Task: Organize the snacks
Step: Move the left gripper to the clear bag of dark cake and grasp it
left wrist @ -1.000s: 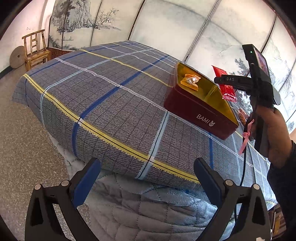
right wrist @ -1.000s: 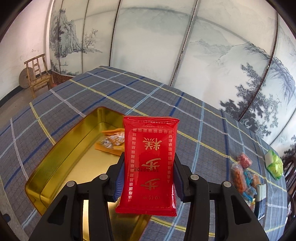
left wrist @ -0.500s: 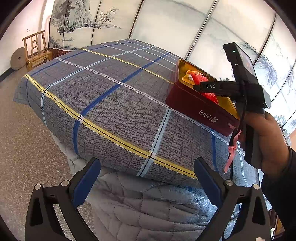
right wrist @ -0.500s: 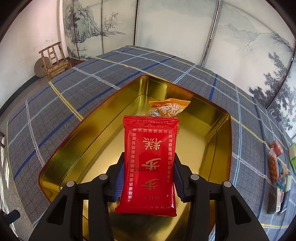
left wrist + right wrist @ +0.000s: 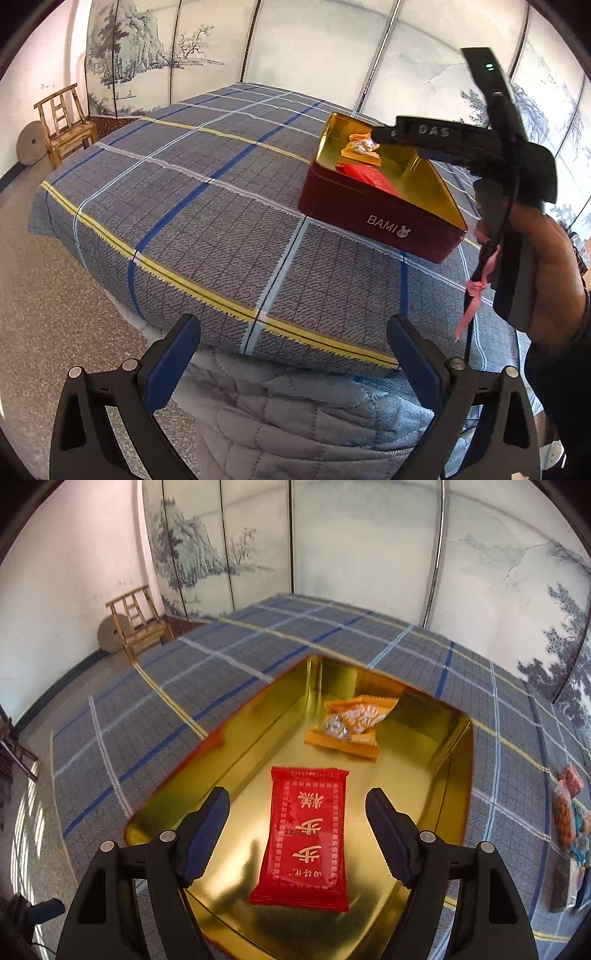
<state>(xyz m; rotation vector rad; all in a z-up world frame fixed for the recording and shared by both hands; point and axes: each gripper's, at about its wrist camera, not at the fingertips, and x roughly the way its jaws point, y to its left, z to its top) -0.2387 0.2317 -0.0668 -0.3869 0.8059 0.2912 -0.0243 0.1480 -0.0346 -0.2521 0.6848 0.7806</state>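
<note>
Tin first, seen from my left wrist camera: the red tin with its gold lining sits on the plaid tablecloth, toward the far right of the table. My left gripper hangs off the near edge of the table with its jaws wide apart and nothing between them. My right hand holds the other tool above the tin's right side. Inside the tin I can make out the red packet lying nearer and the orange packet beyond it.

From the right wrist camera I look down into the tin. My right gripper has its jaws spread, and neither blue pad touches the red packet, which lies flat on the gold floor at the near end, between and below the fingers. The orange packet rests at the far end, apart from the red one. On the cloth at the far right edge waits a small pile of loose snacks, well away from the tin.

I judge the step in hand to be the release of the red packet into the tin, and it looks done. My next move calls for lifting the right gripper up over the wall without catching the rim, swinging right to the pile, and closing on a single packet there.
</note>
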